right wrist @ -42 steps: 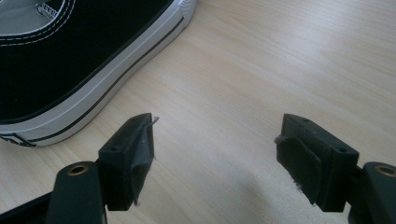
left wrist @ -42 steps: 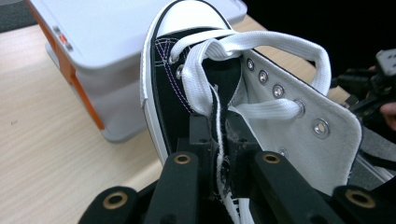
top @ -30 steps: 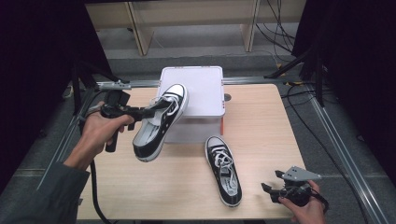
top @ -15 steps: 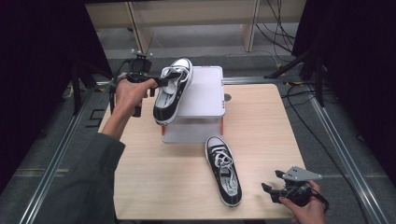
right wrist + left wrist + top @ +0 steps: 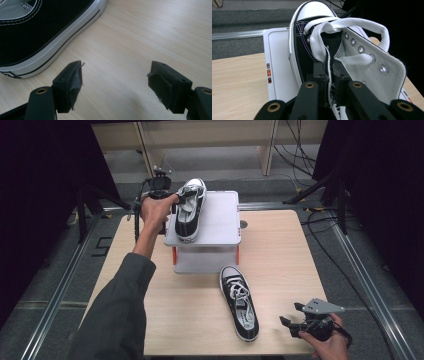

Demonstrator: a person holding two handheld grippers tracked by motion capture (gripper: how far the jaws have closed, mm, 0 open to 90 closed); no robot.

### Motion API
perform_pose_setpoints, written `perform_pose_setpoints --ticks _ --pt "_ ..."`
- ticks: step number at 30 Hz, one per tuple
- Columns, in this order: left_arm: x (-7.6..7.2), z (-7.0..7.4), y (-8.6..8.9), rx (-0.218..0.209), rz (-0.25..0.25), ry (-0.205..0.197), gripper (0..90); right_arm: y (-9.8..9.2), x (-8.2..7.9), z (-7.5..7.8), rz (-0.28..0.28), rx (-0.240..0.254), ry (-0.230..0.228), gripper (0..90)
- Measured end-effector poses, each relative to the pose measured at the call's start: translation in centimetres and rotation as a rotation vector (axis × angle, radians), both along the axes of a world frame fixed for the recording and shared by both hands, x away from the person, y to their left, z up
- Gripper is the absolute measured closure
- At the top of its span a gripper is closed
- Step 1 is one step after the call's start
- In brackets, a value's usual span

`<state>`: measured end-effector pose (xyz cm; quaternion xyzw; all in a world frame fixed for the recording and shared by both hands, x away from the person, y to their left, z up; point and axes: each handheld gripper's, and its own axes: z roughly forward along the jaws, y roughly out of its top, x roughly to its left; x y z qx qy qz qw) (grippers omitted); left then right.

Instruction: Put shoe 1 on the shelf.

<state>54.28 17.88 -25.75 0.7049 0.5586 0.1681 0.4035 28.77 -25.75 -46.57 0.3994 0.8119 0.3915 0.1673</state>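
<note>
Nearest the person, the right gripper (image 5: 295, 324) is resting low over the table (image 5: 280, 245) at its near right corner, its jaws spread wide with nothing between them. Just beside it, the second shoe (image 5: 240, 302) is lying flat on the wood, its heel end toward the gripper. A careless swing of that idle hand is likely to nudge this shoe toward the near edge.

Farther off, the left gripper (image 5: 176, 200) is pinching the first shoe (image 5: 190, 212) by the thin fabric edge at its opening, jaws clenched on that edge, as the left gripper view (image 5: 329, 75) shows. The shoe is sitting lengthwise along the left side of the white stand (image 5: 220, 220), toe pointing away.

The risk here is judged to lie in the placement: the shoe is lying close to the stand's left rim, so letting go while it is leaning could be tipping it off onto the table. The fabric grip is also thin, and a tug could be slipping it free or dragging the shoe sideways as the jaws are pulling back.
</note>
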Motion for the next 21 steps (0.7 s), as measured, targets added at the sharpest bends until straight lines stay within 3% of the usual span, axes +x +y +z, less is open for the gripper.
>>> perform_pose_setpoints --ticks 2,3,5,7,8,10,11,12,14,15,17,18,21 --pt "0.7 -0.2 -0.4 -0.002 0.012 0.006 83.2 0.1 0.1 0.0 0.010 0.012 0.016 27.7" --pt "0.7 -0.2 -0.4 -0.002 0.012 0.006 83.1 0.0 0.1 0.0 0.013 0.001 -0.002 27.6" --pt "1.4 -0.8 -0.5 -0.023 0.035 0.019 83.1 0.2 -0.2 0.0 -0.016 0.020 0.040 27.5" --pt "1.6 -1.0 -0.5 -0.018 0.043 0.028 83.0 0.1 0.0 -0.1 0.000 0.019 0.024 27.5" --pt "2.0 -1.3 -0.4 0.002 0.049 0.043 83.0 0.1 0.0 -0.1 0.000 0.018 0.023 27.5" --pt "2.2 -1.6 -0.5 0.025 0.045 0.033 82.6 0.1 0.0 -0.1 0.004 0.012 0.020 27.5" --pt "2.3 -1.8 -0.5 0.018 0.045 0.039 82.1 0.0 -0.1 0.1 -0.003 -0.015 -0.001 27.5" --pt "2.3 -1.9 -0.5 -0.010 0.049 0.032 81.5 0.1 -0.1 0.0 0.004 0.007 0.022 27.5" --pt "2.4 -2.0 -0.5 -0.016 0.049 0.029 80.8 0.1 0.0 -0.1 0.012 0.004 0.005 27.5" --pt "2.4 -2.0 -0.6 -0.029 0.051 0.024 75.7 0.1 0.0 -0.1 0.006 -0.010 -0.006 27.4" --pt "2.3 -1.8 -0.5 -0.021 0.037 0.018 70.9 0.2 -0.1 -0.1 -0.009 0.003 0.014 27.4" --pt "2.1 -1.7 -0.5 -0.037 0.023 0.024 64.0 0.3 -0.3 0.0 -0.022 0.014 0.025 27.4" --pt "1.9 -1.3 -0.1 -0.030 0.040 0.025 47.3 0.1 -0.1 0.0 -0.003 -0.007 -0.001 27.4"
